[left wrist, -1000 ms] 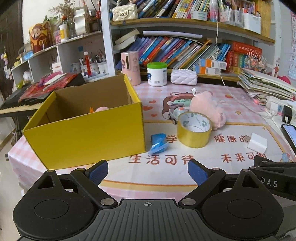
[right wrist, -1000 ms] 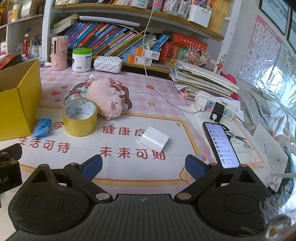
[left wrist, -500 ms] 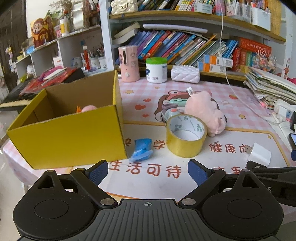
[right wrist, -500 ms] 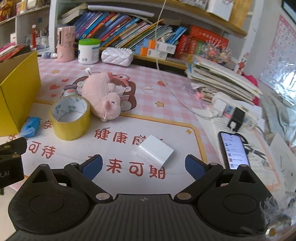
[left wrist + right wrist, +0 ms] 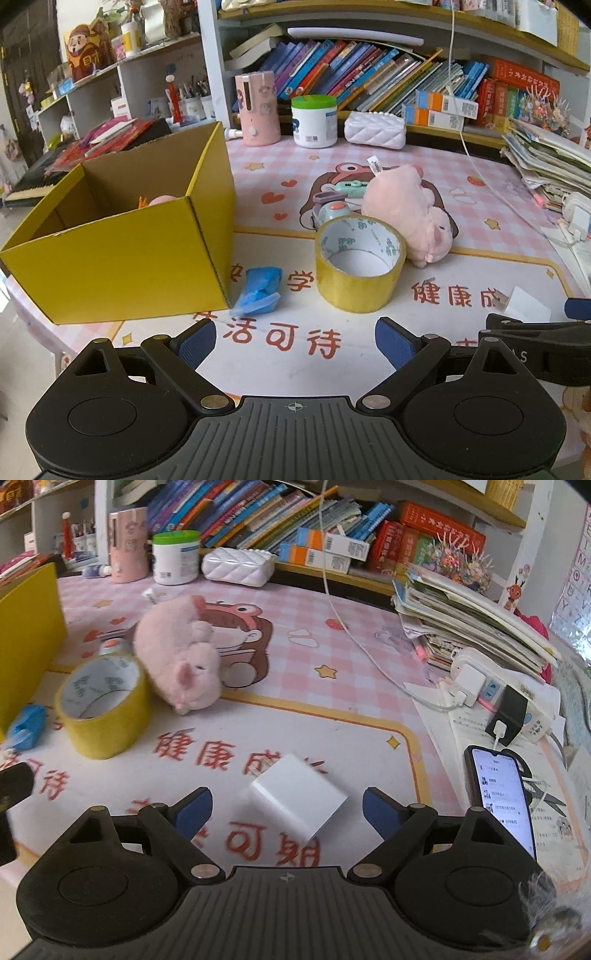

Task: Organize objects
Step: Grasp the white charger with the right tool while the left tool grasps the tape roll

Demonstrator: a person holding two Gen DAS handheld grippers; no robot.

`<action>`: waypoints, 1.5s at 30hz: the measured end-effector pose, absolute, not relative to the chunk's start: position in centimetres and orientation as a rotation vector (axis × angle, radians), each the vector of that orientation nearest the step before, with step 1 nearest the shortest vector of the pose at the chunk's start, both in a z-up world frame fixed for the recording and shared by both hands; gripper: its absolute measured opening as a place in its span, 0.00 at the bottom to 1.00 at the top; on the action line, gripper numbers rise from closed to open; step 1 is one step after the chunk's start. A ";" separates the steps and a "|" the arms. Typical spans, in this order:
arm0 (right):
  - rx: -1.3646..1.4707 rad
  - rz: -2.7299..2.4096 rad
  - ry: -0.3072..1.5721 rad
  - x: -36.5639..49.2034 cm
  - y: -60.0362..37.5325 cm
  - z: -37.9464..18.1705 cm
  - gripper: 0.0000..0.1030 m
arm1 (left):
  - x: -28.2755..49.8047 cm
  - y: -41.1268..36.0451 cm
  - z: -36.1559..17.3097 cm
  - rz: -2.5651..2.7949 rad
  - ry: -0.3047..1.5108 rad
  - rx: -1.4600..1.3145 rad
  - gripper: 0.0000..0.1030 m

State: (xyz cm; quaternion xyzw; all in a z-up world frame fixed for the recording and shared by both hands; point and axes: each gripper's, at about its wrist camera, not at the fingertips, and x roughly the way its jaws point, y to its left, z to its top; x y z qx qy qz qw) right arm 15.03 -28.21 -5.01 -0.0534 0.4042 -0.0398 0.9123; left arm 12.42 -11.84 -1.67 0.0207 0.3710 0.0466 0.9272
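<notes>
A yellow cardboard box (image 5: 122, 258) stands open at the left with a pink thing partly visible inside. Beside it lie a blue packet (image 5: 258, 290), a yellow tape roll (image 5: 358, 266) and a pink plush pig (image 5: 406, 214). My left gripper (image 5: 295, 339) is open and empty, short of the packet and roll. My right gripper (image 5: 287, 810) is open, its fingers either side of a white charger block (image 5: 299, 801) on the mat, not touching it. The tape roll (image 5: 103, 709) and pig (image 5: 177, 657) lie to its far left.
A small toy (image 5: 332, 210) sits behind the roll. A phone (image 5: 502, 797), power strip (image 5: 517, 709) and paper stack (image 5: 472, 624) crowd the right edge. A pink flask (image 5: 256, 107), white jar (image 5: 314, 122) and white pouch (image 5: 375, 129) line the bookshelf at the back.
Both grippers have moved forward over the table. The right one has closed in on the white charger block, which now lies between its open fingers. The left one is nearer the tape roll.
</notes>
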 end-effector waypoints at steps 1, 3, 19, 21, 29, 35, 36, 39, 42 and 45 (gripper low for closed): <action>-0.106 -0.083 0.838 15.4 -28.5 -5.2 0.86 | 12.6 -11.9 -1.6 0.099 0.759 0.039 0.92; -0.096 -0.084 0.855 16.1 -29.1 -5.6 0.82 | 13.0 -12.3 -1.5 0.101 0.755 0.033 0.92; -0.042 0.047 0.825 17.8 -32.0 -4.5 0.62 | 19.3 -15.8 -3.0 0.072 0.778 0.062 0.92; -0.044 0.056 0.819 17.9 -32.2 -4.4 0.62 | 20.4 -15.9 -3.8 0.067 0.811 0.064 0.92; -0.077 0.080 0.806 18.3 -32.3 -4.0 0.61 | 23.2 -16.5 -5.5 0.077 0.830 0.085 0.91; -0.093 0.047 0.817 18.2 -32.2 -4.0 0.62 | 23.0 -17.1 -5.6 0.044 0.827 0.117 0.82; -0.093 0.039 0.819 18.1 -32.1 -4.1 0.62 | 22.7 -17.0 -5.5 0.026 0.825 0.106 0.82; -0.087 0.008 0.817 18.0 -32.0 -4.0 0.62 | 21.3 -16.8 -4.5 0.006 0.802 0.078 0.82; -0.082 -0.030 0.809 17.8 -31.7 -3.7 0.62 | 19.7 -16.4 -3.0 -0.004 0.775 0.045 0.82; -0.080 -0.062 0.800 17.3 -31.3 -3.3 0.62 | 18.2 -16.3 -1.8 -0.004 0.734 0.050 0.82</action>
